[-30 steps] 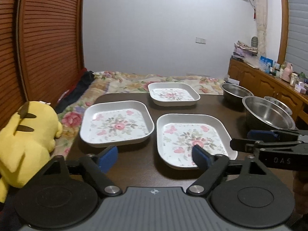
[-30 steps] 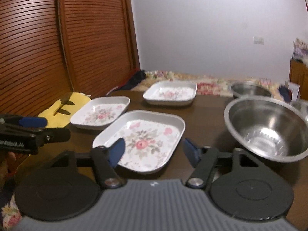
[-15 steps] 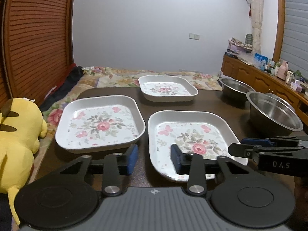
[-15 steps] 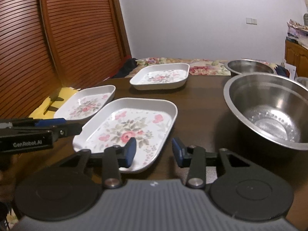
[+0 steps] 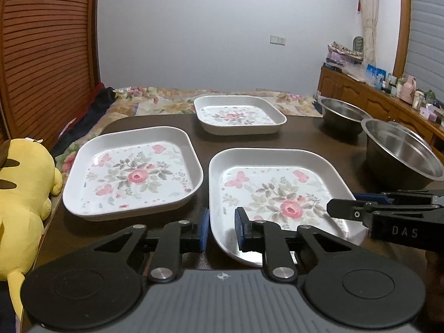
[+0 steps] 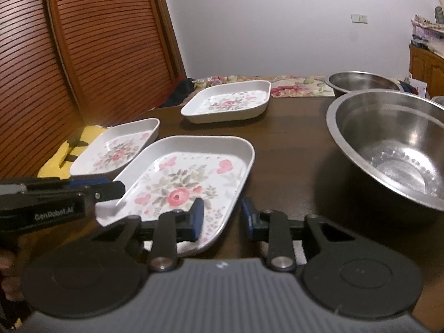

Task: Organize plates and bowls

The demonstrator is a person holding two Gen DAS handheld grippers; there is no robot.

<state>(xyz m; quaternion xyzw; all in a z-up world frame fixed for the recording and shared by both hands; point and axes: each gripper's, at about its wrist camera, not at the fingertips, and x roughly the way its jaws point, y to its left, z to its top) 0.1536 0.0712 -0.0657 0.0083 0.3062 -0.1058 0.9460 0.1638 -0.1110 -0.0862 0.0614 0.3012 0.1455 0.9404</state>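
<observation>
Three white square plates with a pink flower print lie on the dark table (image 5: 319,138). The near plate (image 5: 277,188) (image 6: 188,172) has both grippers at its front edge. My left gripper (image 5: 220,229) straddles its front left rim, jaws closing, one pad outside and one inside, with a gap still showing. My right gripper (image 6: 222,213) straddles the front right rim the same way, jaws closing, pads clear of the rim. A second plate (image 5: 133,172) lies to the left and a third plate (image 5: 238,115) at the back. Two steel bowls (image 5: 402,152) (image 5: 341,113) stand on the right.
A yellow plush toy (image 5: 25,188) leans at the table's left edge. Behind the table is a bed with a floral cover (image 5: 166,100). A slatted wooden door (image 5: 41,55) fills the left side, and a cluttered wooden sideboard (image 5: 388,102) runs along the right wall.
Both grippers have come forward and down to the near plate, and both pairs of jaws have narrowed from wide open to a small gap around its rim.
</observation>
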